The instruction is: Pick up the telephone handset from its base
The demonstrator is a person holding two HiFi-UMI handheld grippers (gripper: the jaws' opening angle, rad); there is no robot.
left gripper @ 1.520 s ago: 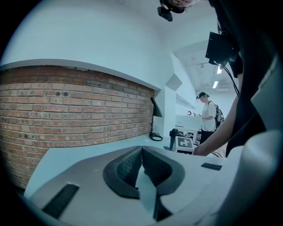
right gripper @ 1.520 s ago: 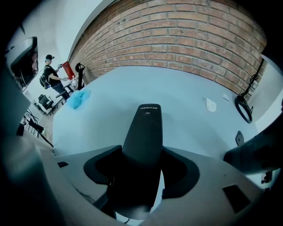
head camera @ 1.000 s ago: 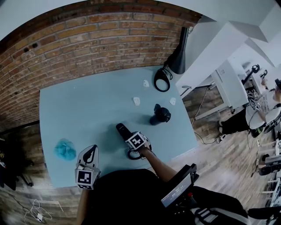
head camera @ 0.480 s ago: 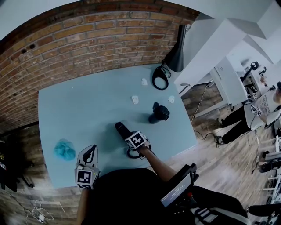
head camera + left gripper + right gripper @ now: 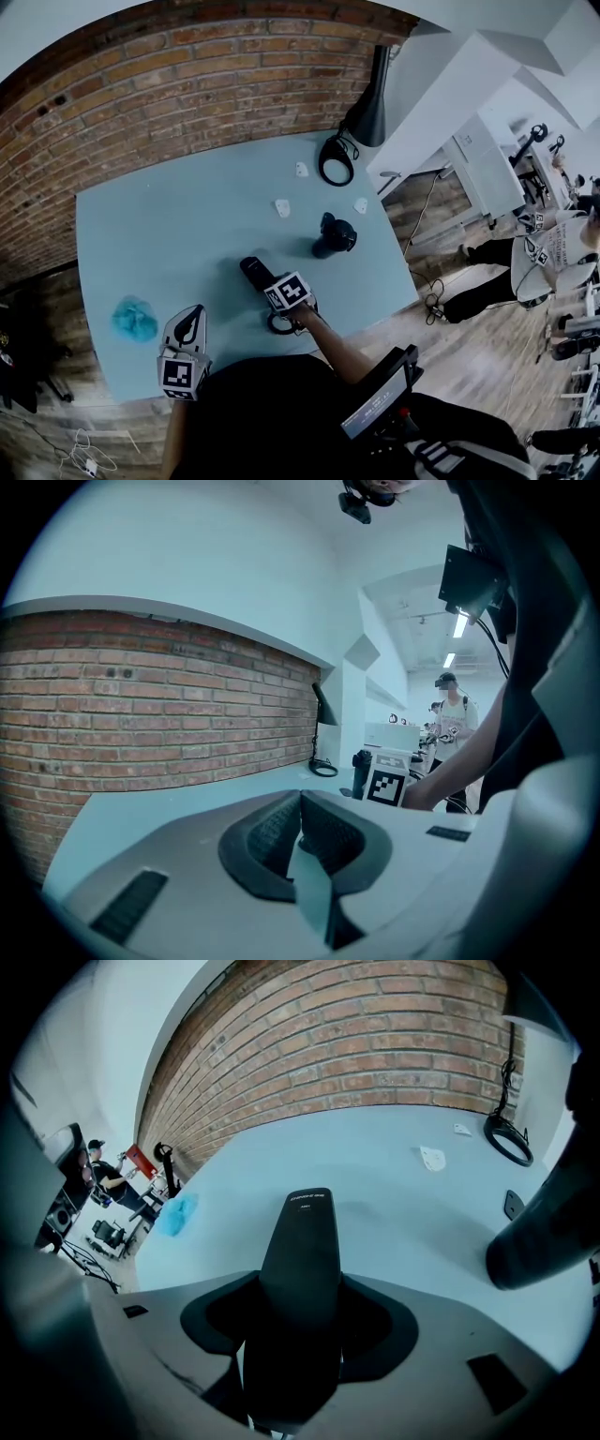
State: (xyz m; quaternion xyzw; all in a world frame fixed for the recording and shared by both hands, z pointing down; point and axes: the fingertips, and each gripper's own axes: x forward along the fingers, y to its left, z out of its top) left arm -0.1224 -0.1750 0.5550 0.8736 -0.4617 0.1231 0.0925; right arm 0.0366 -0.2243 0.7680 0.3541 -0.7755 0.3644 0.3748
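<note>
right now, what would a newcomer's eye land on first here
The black telephone handset clamped in the right gripper stands out against the pale blue table, near its front edge. Behind runs a red brick wall; a crumpled turquoise cloth lies at the table's left.

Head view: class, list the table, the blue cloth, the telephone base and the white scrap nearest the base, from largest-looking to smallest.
1. table
2-3. blue cloth and telephone base: they look about alike, so they are left unranked
4. white scrap
</note>
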